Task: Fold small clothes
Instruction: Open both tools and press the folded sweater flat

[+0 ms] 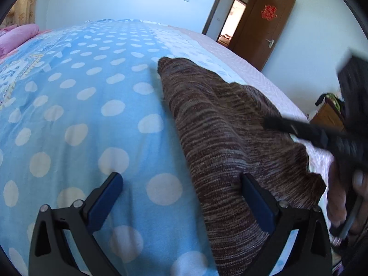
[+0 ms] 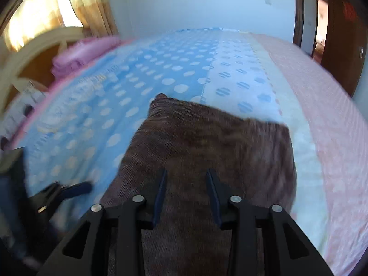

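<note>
A brown striped knit garment (image 1: 220,138) lies on the blue polka-dot bedspread (image 1: 80,115). My left gripper (image 1: 181,179) is open wide just above its near left edge, with one finger over the bedspread and the other over the knit. My right gripper (image 2: 186,174) is open a little above the garment (image 2: 207,147), empty, fingers pointing along it. The right gripper also shows in the left wrist view (image 1: 299,126) over the garment's right side, blurred. The left gripper shows blurred at the lower left of the right wrist view (image 2: 76,187).
Pink pillows (image 1: 18,36) lie at the head of the bed. A pale pink sheet (image 2: 333,126) covers the bed's right side. An open brown door (image 1: 262,30) stands beyond the bed. A wooden cabinet (image 1: 329,115) is at the right. Curtains (image 2: 87,7) hang by the headboard.
</note>
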Demonstrator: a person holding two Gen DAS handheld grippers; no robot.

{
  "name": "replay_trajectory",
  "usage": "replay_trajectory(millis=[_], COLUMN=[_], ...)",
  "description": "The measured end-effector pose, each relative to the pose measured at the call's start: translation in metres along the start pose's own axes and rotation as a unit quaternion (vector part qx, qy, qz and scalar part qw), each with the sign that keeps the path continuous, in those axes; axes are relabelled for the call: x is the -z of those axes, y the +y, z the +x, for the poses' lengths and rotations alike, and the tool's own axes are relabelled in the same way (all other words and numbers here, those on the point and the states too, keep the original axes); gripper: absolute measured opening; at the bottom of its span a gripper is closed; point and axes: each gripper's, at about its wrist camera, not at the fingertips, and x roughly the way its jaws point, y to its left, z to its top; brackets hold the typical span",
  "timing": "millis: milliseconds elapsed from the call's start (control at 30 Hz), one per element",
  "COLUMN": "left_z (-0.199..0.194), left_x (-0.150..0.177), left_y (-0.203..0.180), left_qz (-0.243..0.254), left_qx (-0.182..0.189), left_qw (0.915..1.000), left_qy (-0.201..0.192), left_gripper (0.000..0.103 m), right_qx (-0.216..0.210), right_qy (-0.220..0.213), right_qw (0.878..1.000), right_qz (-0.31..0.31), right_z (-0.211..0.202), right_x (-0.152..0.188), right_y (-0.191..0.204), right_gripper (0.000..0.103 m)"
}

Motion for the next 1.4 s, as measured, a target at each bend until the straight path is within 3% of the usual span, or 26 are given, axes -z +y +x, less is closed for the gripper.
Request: replay_trajectory(millis=[133,167,233,367,467,600,767,1167,1300,1400], left_z=[0.000,0.003,0.005,0.007,0.013,0.014,0.012,0.016,0.015,0.013], left_x=[-0.002,-0.003,0.000,0.004,0.002,0.002,0.005,0.004,0.004,0.004], left_y=[0.013,0.007,-0.011,-0.025,-0.023,-0.026,-0.026,-0.028,-0.031,-0.033], left_qz=[-0.048,-0.036,0.005,0.046,0.041,0.053,0.051,0.054,0.061,0.068], left_qx=[0.005,-0.011,-0.064,-0.087,-0.086,-0.096,-0.091,-0.082,-0.064,-0.036], left_qw=[0.9988,0.9993,0.9979,0.9952,0.9953,0.9939,0.9944,0.9948,0.9959,0.9968], left_qy=[-0.007,-0.001,0.005,0.006,0.020,0.018,0.020,0.024,0.022,0.018], left_gripper=[0.103,0.103,0.103,0.103,0.103,0.103,0.103,0.103,0.103,0.094], right_qx=[0.025,0.022,0.027,-0.008,0.000,-0.014,-0.056,-0.071,-0.085,-0.103], right_qy=[0.020,-0.004,-0.011,-0.040,-0.060,-0.045,-0.021,-0.027,-0.029,-0.028], right_qw=[0.999,0.999,0.998,0.999,0.998,0.994,0.984,0.982,0.981,0.979], right_qz=[-0.010,-0.030,-0.049,-0.011,0.024,0.102,0.168,0.175,0.172,0.174], right_z=[0.005,0.002,0.002,-0.018,-0.023,-0.008,0.017,0.054,0.061,0.066], right_x=[0.044,0.051,0.053,0.040,0.031,0.027,0.015,-0.019,-0.026,-0.027], right_y=[-0.015,-0.013,-0.010,-0.024,-0.049,-0.090,-0.121,-0.132,-0.135,-0.137], right_gripper=[0.043,0.043,0.043,0.043,0.047,0.047,0.054,0.054,0.052,0.044])
